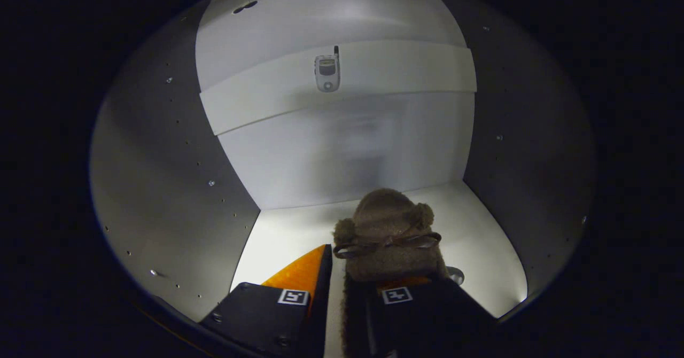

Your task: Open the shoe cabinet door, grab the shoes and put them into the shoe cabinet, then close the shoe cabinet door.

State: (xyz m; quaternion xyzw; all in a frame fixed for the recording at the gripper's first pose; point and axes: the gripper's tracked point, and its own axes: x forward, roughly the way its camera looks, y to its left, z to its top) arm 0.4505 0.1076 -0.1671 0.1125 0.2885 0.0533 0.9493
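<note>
I am looking into the white shoe cabinet (342, 149). A brown fuzzy shoe (387, 224) with a thin bow and small pompoms rests on the cabinet floor (283, 240), toe pointing at the back wall. My gripper (366, 272) is open. The right finger (414, 299) reaches into the shoe's opening from behind, its tip hidden by the fuzzy upper. The left finger (304, 278) lies outside the shoe's left wall, and a strip of white floor shows between them.
Grey side walls (160, 187) with rows of small holes close in on both sides. A white shelf edge (406, 69) crosses the back higher up, with a small grey phone-like device (327, 72) on it. Bare floor lies left of and beyond the shoe.
</note>
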